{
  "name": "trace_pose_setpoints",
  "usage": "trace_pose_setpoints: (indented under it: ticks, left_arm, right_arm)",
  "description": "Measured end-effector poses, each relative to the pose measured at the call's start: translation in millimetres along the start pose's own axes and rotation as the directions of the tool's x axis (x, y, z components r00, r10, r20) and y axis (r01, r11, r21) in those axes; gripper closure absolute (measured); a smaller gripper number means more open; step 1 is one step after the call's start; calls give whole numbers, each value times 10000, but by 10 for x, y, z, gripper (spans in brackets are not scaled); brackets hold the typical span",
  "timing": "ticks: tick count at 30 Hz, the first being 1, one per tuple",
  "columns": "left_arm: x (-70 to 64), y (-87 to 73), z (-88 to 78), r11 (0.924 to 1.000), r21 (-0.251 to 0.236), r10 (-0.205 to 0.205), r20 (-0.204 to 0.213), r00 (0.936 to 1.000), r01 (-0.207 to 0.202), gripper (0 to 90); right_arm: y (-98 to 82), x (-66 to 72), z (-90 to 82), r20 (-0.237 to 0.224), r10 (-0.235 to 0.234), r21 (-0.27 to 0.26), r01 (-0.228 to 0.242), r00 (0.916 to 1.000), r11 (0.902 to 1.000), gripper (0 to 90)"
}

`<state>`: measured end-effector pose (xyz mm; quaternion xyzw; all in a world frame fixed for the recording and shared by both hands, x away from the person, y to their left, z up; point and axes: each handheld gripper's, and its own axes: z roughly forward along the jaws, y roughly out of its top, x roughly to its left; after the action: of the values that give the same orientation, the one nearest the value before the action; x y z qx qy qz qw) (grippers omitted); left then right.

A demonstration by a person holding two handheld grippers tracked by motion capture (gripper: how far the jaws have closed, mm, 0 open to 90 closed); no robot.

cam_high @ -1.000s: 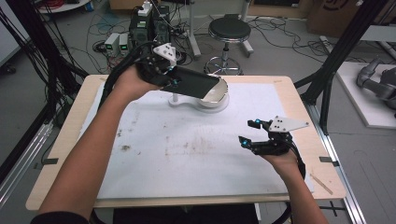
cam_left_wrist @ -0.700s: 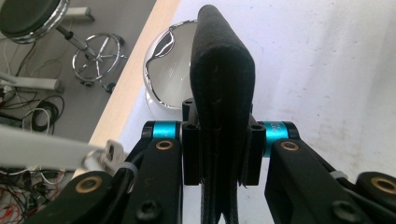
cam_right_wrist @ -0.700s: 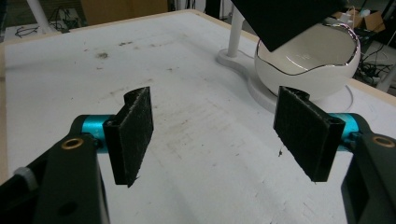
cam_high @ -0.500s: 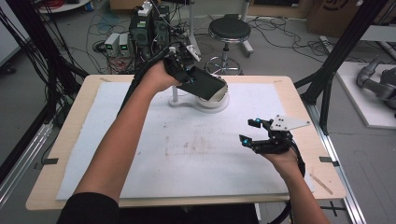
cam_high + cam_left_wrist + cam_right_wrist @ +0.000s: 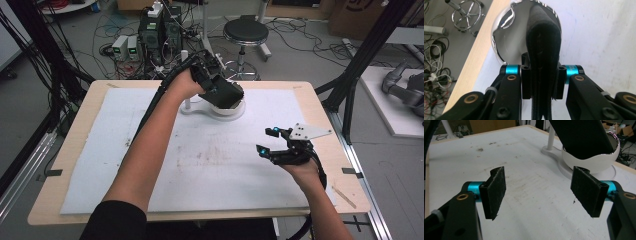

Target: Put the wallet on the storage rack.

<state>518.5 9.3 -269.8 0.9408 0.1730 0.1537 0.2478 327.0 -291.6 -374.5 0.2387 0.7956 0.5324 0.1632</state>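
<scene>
My left gripper (image 5: pixel 212 80) is shut on a flat black pouch (image 5: pixel 226 92), which tilts down over a white bowl (image 5: pixel 232 109) at the far middle of the table. In the left gripper view the pouch (image 5: pixel 544 32) is pinched between the pads of the left gripper (image 5: pixel 543 82), above the bowl's shiny inside (image 5: pixel 505 32). The bowl stands on a white base with a short post (image 5: pixel 187 104). My right gripper (image 5: pixel 266 140) hovers at the near right, open and holding nothing. Ahead of that right gripper (image 5: pixel 544 190) are the pouch (image 5: pixel 581 137) and bowl (image 5: pixel 596 161).
A white mat (image 5: pixel 200 160) with smudges covers most of the wooden table (image 5: pixel 75 145). Beyond the far edge stand a round stool (image 5: pixel 245 32), electronics boxes (image 5: pixel 160 27) and loose cables. Black frame posts (image 5: pixel 360 55) rise at the right.
My left hand has carried the black pouch right and downward, so it now tilts over the white bowl. The right gripper has stayed where it was, still open.
</scene>
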Motion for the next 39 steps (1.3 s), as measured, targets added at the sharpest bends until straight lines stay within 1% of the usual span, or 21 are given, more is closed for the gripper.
trace_pose_setpoints:
  ticks: [2, 3, 5, 9, 10, 11, 13, 15, 17, 21, 23, 27, 29, 30, 31, 32, 33, 35, 37, 38, 39]
  left_arm:
    - [29, -12, -2, 10000, -10, -22, -179, 9998, 21, 744]
    - [28, -15, 2, 10000, -35, -44, -460, 9989, 42, 729]
    - [22, -17, -10, 10000, -57, -38, -1086, 9941, 32, 651]
    - [30, -14, -60, 9990, -438, -190, -1706, 9852, 117, 546]
    - [25, -9, -72, 9988, -486, -127, -1897, 9818, 35, 540]
    - [15, -2, -80, 9983, -581, -67, -2174, 9761, -61, 531]
    - [1, 10, -99, 9969, -761, -2, -2539, 9672, -198, 523]
    - [-4, 21, -107, 9949, -980, -43, -2898, 9571, -252, 507]
    - [-2, 25, -101, 9944, -1036, -107, -3098, 9507, -226, 498]
    - [4, 17, -89, 9949, -973, -78, -3349, 9422, -264, 493]
    - [14, 7, -85, 9947, -995, -128, -3540, 9351, -241, 483]
    - [48, 6, -67, 9941, -1065, -244, -4077, 9128, -210, 463]
    - [57, 7, -45, 9941, -1059, -234, -4272, 9039, -243, 460]
    - [62, 10, -22, 9947, -1002, -255, -4441, 8956, -214, 460]
    - [70, 13, 1, 9953, -944, -255, -4549, 8902, -198, 460]
    - [75, 12, 18, 9952, -963, -279, -4606, 8871, -186, 462]
    - [81, 12, 35, 9956, -923, -270, -4622, 8864, -178, 462]
    - [98, 15, 71, 9962, -850, -257, -4807, 8765, -174, 469]
    - [111, 14, 105, 9966, -809, -248, -4785, 8778, -159, 469]
    - [114, 14, 125, 9968, -776, -227, -4857, 8738, -172, 469]
    - [113, 16, 137, 9972, -735, -222, -4890, 8720, -159, 467]
  right_arm:
    - [2, 0, 6, -14, -36, -14, 36, 10000, 10000, 289]
    - [3, 5, 6, -18, -15, -17, 15, 10000, 10000, 290]
    - [4, 9, 7, -58, -21, 7, 21, 10000, 10000, 290]
    - [2, 1, 4, -57, -44, -13, 44, 10000, 10000, 290]
    - [2, 0, 3, -66, -43, -21, 42, 10000, 10000, 290]
    - [2, 0, 3, -77, -45, -26, 45, 10000, 10000, 290]
    - [2, 3, 6, -72, -24, -21, 24, 10000, 10000, 289]
    - [1, 5, 11, -115, -32, -7, 32, 9999, 10000, 290]
    - [1, 9, 14, -154, -32, -8, 32, 9999, 10000, 290]
    - [-2, 15, 5, -177, -39, -14, 39, 9998, 10000, 290]
    - [-8, 6, 6, -186, -18, -16, 17, 9998, 10000, 290]
    - [-18, -2, 20, -226, 13, -5, -13, 9997, 10000, 290]
    - [-18, 1, 26, -267, -10, 29, 11, 9996, 10000, 290]
    - [-19, 1, 29, -274, -30, 26, 31, 9996, 10000, 290]
    - [-20, 3, 31, -288, 20, 22, -19, 9996, 10000, 290]
    - [-21, -1, 33, -316, 3, 41, -1, 9995, 10000, 290]
    - [-22, -4, 34, -311, -18, 27, 18, 9995, 10000, 290]
    - [-26, -9, 34, -329, 30, 29, -29, 9995, 10000, 290]
    - [-31, -14, 33, -331, 40, 42, -39, 9994, 10000, 290]
    - [-33, -17, 35, -334, 44, 34, -43, 9994, 10000, 290]
    - [-36, -17, 37, -372, 68, 64, -65, 9993, 10000, 290]
